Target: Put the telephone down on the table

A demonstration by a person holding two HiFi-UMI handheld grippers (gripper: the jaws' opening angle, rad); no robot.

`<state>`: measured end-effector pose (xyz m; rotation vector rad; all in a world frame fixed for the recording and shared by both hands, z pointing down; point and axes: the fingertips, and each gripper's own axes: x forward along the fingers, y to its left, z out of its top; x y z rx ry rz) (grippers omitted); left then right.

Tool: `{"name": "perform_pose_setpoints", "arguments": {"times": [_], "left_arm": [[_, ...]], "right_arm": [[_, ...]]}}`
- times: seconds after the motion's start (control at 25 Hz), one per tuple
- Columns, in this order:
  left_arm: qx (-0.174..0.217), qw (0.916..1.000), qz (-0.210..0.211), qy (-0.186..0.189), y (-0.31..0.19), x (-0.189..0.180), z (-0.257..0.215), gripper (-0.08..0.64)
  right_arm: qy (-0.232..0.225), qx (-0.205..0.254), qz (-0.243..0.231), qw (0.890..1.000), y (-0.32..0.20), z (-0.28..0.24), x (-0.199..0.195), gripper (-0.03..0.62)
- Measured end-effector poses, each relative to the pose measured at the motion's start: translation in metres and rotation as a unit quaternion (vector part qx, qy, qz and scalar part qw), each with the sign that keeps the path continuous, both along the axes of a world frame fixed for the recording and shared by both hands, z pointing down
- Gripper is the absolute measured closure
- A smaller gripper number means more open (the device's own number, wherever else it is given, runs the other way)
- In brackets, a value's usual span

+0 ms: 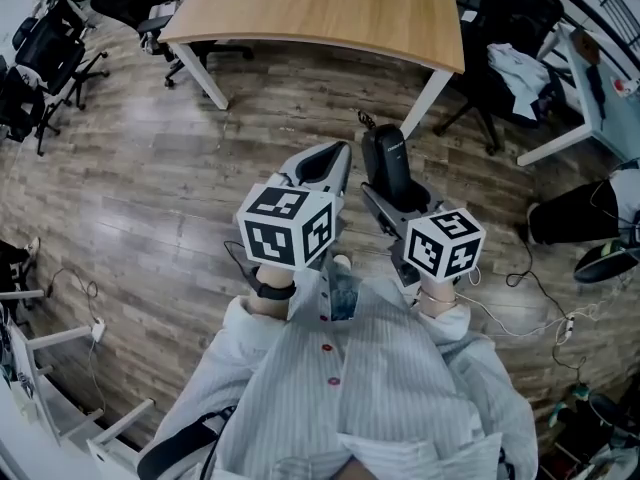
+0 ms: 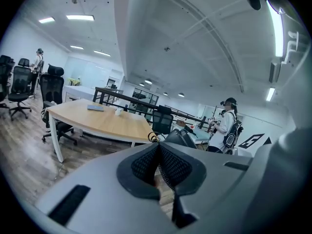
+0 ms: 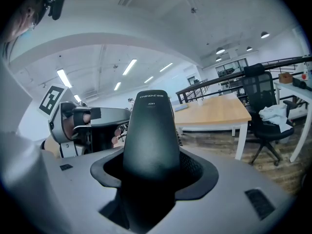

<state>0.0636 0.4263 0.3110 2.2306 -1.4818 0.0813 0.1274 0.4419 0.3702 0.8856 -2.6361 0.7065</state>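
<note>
A black telephone handset (image 1: 385,158) stands upright between the jaws of my right gripper (image 1: 392,196), which is shut on its lower part. In the right gripper view the telephone (image 3: 148,130) fills the middle, rising out of the right gripper (image 3: 148,167). My left gripper (image 1: 335,156) is held just left of it, shut with nothing in it; its pads (image 2: 146,162) meet. The telephone (image 2: 181,138) shows dark beyond them. The wooden table (image 1: 320,13) lies ahead across bare floor, also visible as the table (image 2: 97,121) and the table (image 3: 214,112).
Black office chairs (image 1: 40,48) stand at the far left, and another chair (image 1: 500,68) with a white desk (image 1: 590,98) at the right. Cables (image 1: 540,308) trail on the wooden floor. Small items (image 2: 95,108) lie on the table. A person (image 2: 226,126) stands beyond.
</note>
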Motion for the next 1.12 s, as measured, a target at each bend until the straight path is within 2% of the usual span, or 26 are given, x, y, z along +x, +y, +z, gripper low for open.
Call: {"name": "perform_pose_setpoints", "arguments": {"times": [0.24,0.52,0.88,1.12], "left_arm": [[-0.004,1.0000,-0.001,-0.006,-0.005,0.001,0.003,0.551],[-0.011,0.9999,0.001,-0.008,-0.036,-0.007,0.009,0.551],[-0.012,0.9997,0.018,-0.010,-0.106,-0.034,0.011,0.551],[-0.015,0.9995,0.028,-0.009,-0.161,-0.064,0.007,0.551]], "right_arm": [[-0.005,-0.007,-0.001,1.000,-0.005,0.004,0.001,0.301],[0.002,-0.019,0.004,1.000,-0.032,0.015,-0.005,0.301],[0.004,-0.026,0.015,1.000,-0.096,0.020,-0.036,0.301],[0.006,-0.025,0.023,0.999,-0.149,0.014,-0.067,0.301]]}}
